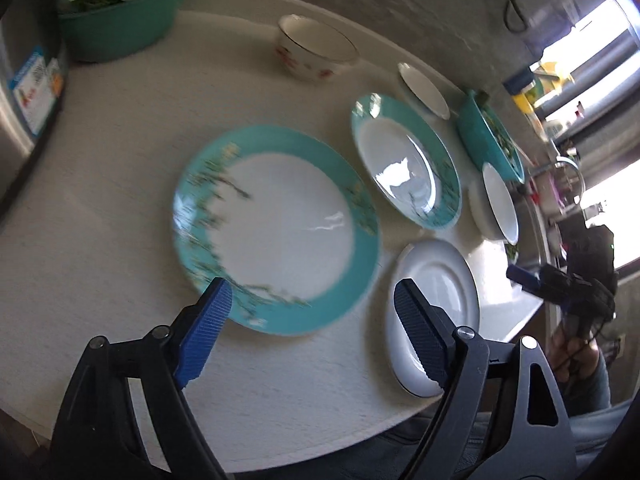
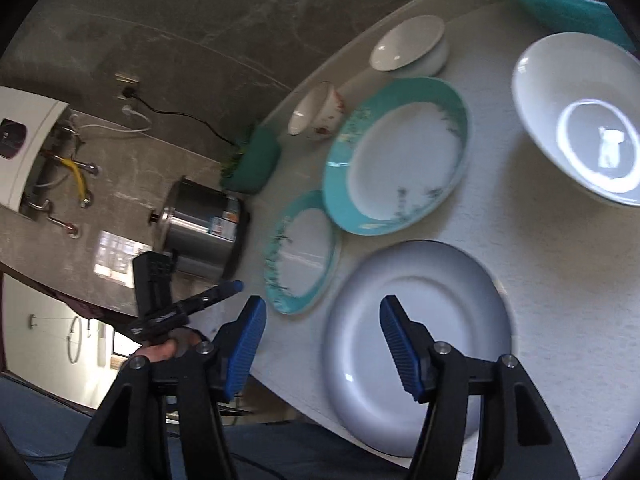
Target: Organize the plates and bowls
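Tongs [image 1: 312, 320] apart above teal plate [image 1: 280, 224]

The left wrist view looks steeply down from above the near edge of the surface [image 1: 120, 128], close over the teal plate [image 1: 280, 280]. The right wrist view, rolled sideways, looks along the same edge over the white plate [image 2: 420, 320]. Both views share both these plates.

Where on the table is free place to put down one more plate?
The widest bare patch lies left of the large teal-rimmed plate, between it, the steel pot and the green bowl. Crowded: the right side, around the second teal plate and the white plate.
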